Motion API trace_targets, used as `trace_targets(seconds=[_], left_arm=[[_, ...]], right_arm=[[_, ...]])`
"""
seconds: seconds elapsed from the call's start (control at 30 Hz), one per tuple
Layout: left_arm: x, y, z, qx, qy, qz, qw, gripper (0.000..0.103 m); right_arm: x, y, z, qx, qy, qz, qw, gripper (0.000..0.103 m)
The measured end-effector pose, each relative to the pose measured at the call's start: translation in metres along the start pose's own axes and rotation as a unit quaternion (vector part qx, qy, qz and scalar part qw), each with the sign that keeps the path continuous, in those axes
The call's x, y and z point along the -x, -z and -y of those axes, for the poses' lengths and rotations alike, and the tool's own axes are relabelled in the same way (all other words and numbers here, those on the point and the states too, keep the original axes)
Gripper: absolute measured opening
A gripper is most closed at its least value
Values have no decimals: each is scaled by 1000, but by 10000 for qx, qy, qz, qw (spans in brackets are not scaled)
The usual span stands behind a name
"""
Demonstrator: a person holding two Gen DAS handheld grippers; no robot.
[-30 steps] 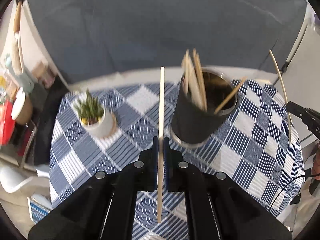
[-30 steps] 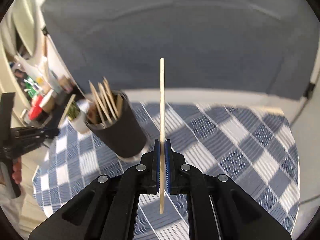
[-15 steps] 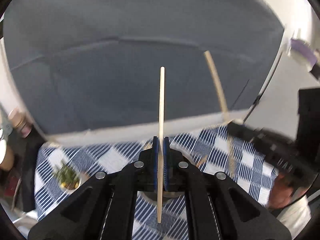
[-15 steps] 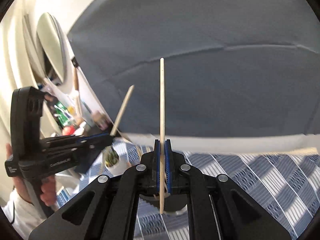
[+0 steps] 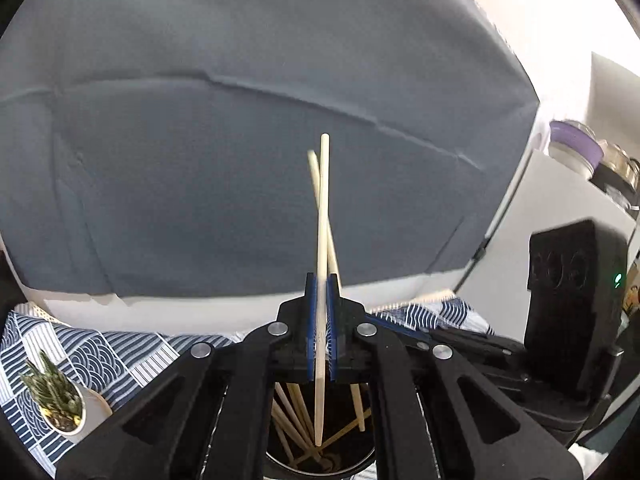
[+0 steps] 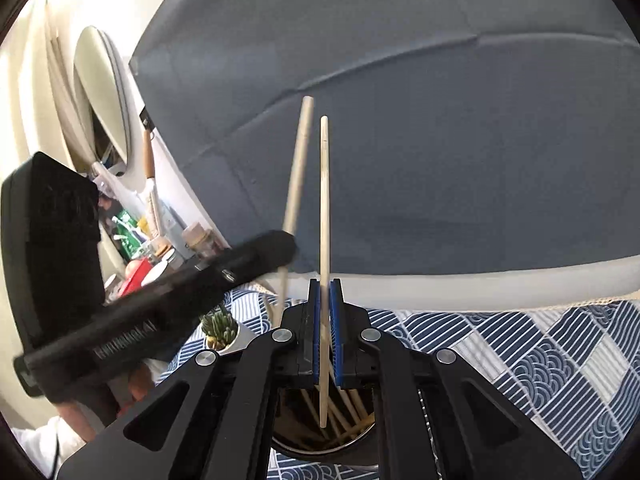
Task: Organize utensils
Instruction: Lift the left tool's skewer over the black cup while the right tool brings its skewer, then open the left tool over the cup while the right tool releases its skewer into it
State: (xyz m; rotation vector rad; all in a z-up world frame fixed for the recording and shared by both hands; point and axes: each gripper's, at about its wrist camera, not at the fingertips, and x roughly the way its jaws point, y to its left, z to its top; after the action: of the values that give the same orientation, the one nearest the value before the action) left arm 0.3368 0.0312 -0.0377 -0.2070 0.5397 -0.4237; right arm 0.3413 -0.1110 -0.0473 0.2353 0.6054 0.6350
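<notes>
Gripping one chopstick (image 5: 322, 240) each, both grippers hang over a blue-checked tablecloth (image 6: 540, 352) before grey backdrop (image 5: 240, 120).

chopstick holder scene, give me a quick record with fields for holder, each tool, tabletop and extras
holder: dark cup with chopsticks inside, directly below both tools
left tool: shut on a chopstick, lower tip over the cup mouth
right tool: shut on a second chopstick, tip inside the cup's rim
tabletop: blue-and-white patterned cloth
extras: small potted plant

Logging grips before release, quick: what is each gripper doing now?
Left gripper: shut on a pale wooden chopstick.
Right gripper: shut on another pale wooden chopstick.
</notes>
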Motion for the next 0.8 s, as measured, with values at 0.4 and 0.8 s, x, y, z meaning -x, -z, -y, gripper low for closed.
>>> trace_targets(seconds=[0.4,0.8], left_arm=[[-5,40,-10,110,134,-219,9996,5],[38,54,-11,51,-249,-251,9994,43]], right_arm=[[-2,29,0,181,274,-309,9990,5],[29,50,-2,294,489,-550,9969,10]])
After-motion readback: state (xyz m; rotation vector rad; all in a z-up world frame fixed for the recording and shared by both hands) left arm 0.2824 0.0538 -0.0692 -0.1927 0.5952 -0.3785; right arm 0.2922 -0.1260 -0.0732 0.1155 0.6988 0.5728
